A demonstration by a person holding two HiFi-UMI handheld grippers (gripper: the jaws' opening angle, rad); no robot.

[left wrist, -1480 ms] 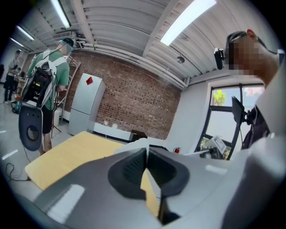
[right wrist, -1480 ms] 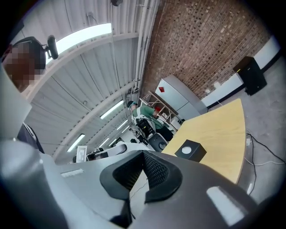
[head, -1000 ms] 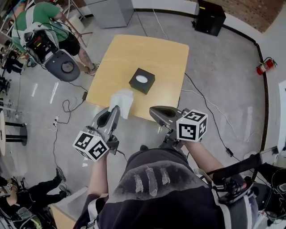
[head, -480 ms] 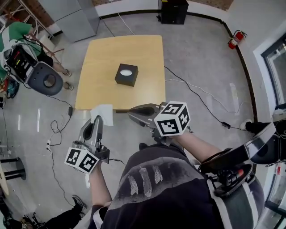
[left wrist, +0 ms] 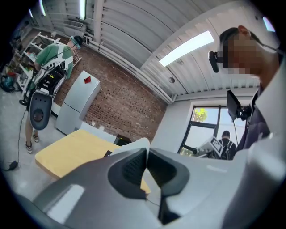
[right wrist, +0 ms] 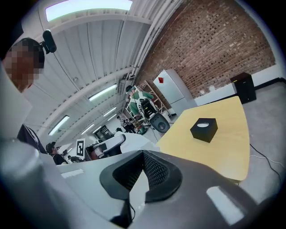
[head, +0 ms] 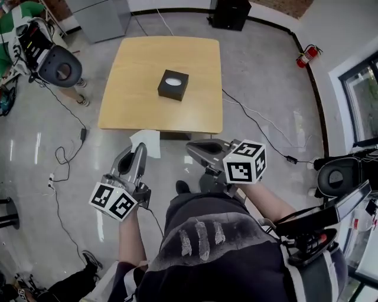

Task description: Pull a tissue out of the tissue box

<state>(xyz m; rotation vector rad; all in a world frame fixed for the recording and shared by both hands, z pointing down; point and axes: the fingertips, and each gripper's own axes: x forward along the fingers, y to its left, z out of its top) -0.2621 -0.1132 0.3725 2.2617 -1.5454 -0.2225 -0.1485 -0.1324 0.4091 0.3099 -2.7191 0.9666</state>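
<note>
The black tissue box (head: 173,84) with its oval opening stands in the middle of the wooden table (head: 130,106); the right gripper view shows the tissue box (right wrist: 204,129) too. My left gripper (head: 140,150) is shut on a white tissue (head: 146,141), held just off the table's near edge, well away from the box. In the left gripper view the tissue (left wrist: 136,144) sticks out above the closed left gripper (left wrist: 146,154). My right gripper (head: 190,147) hangs beside it, shut with nothing in it. The right gripper (right wrist: 143,154) points level toward the table.
Cables (head: 65,147) trail over the grey floor on both sides of the table. A black cabinet (head: 227,13) and a grey cabinet (head: 97,15) stand behind it, a fire extinguisher (head: 304,56) at the right wall. A chair-like rig (head: 56,62) stands at far left.
Both grippers have drawn back from the table, the left one carrying the tissue from over the table's edge to over the floor. The box has stayed put.
</note>
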